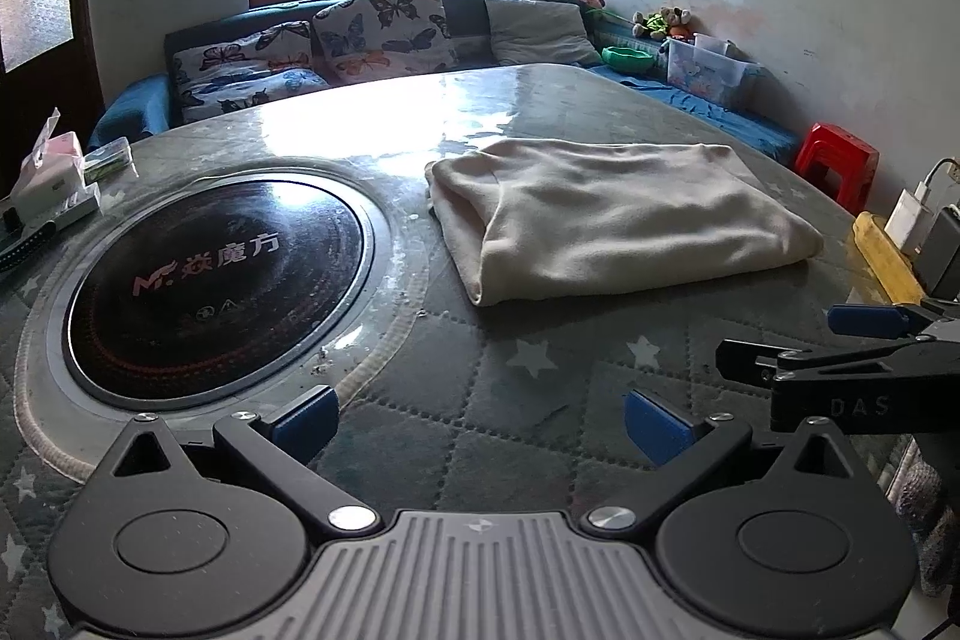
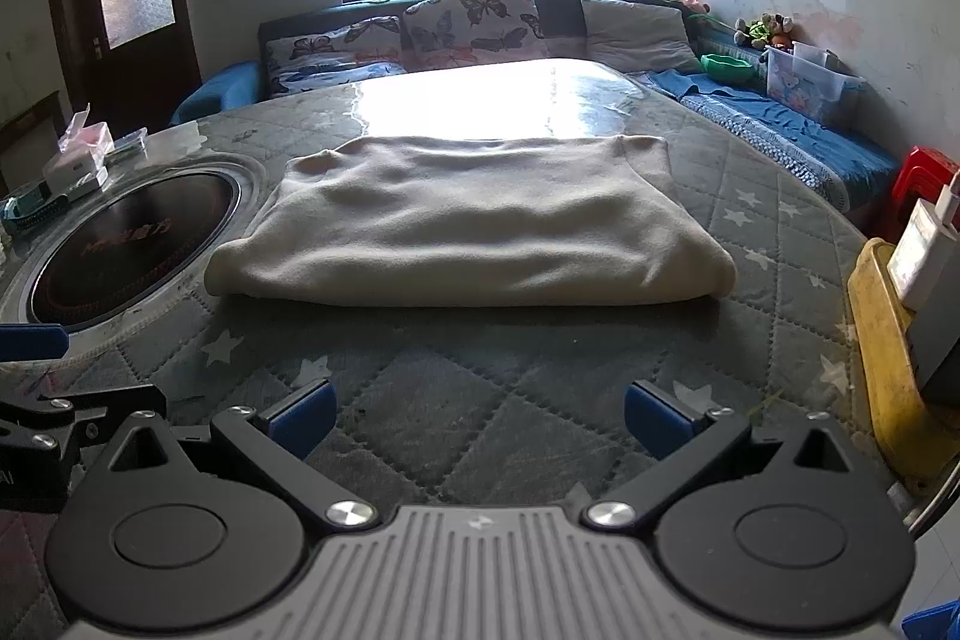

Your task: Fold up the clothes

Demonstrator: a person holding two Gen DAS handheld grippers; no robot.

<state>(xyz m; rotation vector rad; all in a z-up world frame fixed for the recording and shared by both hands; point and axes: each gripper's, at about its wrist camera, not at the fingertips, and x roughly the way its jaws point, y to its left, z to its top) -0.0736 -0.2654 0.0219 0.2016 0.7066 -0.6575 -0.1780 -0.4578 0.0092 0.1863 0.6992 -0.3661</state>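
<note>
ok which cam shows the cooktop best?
Left wrist: the cooktop sits close, its whole round glass and printed logo visible, left of the folded garment. Right wrist catches only part of it at the left edge, seen at a shallow angle, logo barely legible.

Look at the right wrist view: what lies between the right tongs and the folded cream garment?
Only bare star-quilted table cover lies between the open right tongs and the folded cream garment; the right wrist view shows it plainly.
</note>
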